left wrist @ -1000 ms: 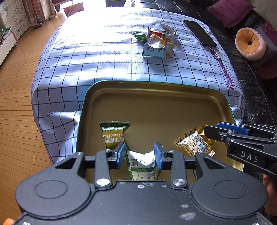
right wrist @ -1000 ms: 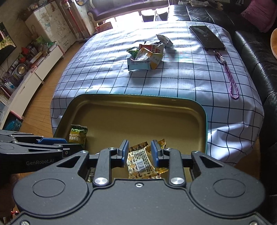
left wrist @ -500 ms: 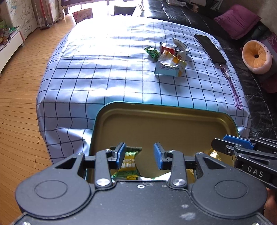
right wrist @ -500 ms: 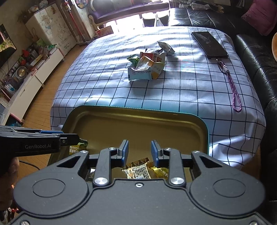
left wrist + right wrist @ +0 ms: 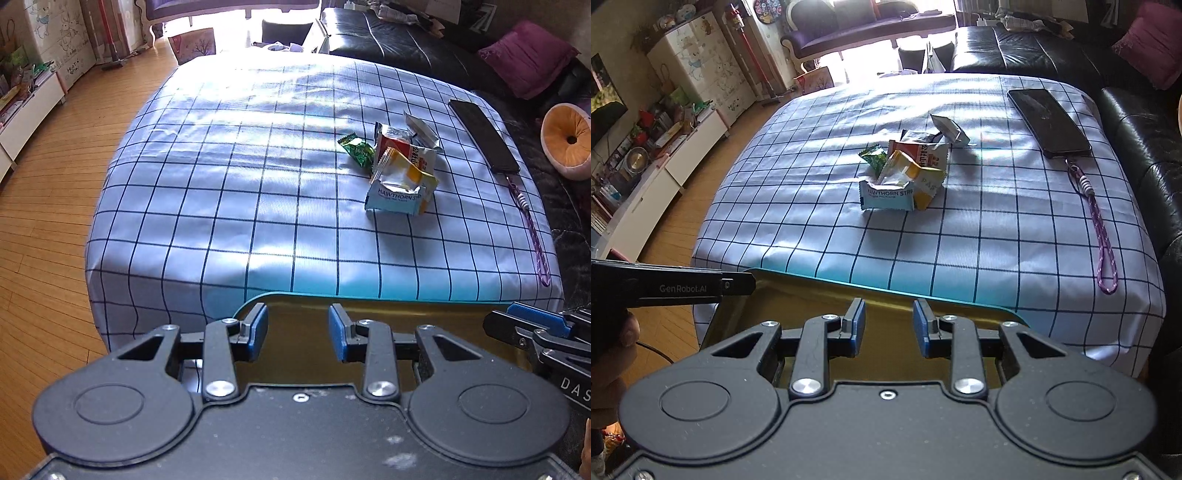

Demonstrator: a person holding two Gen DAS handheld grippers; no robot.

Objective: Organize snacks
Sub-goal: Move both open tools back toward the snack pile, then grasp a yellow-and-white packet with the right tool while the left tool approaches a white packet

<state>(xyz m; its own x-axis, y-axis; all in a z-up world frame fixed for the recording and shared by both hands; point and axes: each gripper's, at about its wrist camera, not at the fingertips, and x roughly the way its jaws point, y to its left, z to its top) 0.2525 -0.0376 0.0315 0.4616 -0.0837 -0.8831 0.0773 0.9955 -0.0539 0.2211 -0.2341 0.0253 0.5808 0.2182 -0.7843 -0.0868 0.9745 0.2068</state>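
At the near table edge, the gold tray [image 5: 424, 314] shows only its far rim; its contents are hidden behind the grippers. Left gripper [image 5: 298, 328] and right gripper [image 5: 889, 325] hang over it, jaws apart, empty. Snack packets [image 5: 400, 173] lie heaped mid-tablecloth [image 5: 240, 184]. Only the left view shows the orange cushion [image 5: 567, 138].

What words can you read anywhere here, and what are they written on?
"HAWTHORN ST", rest hidden: pale blue snack packet
"GenRobot.AI": side of the left gripper
"DAS", cut off by the picture's edge: side of the right gripper
Red packet, yellow packet and cabinet door: print too small or blurred to read.
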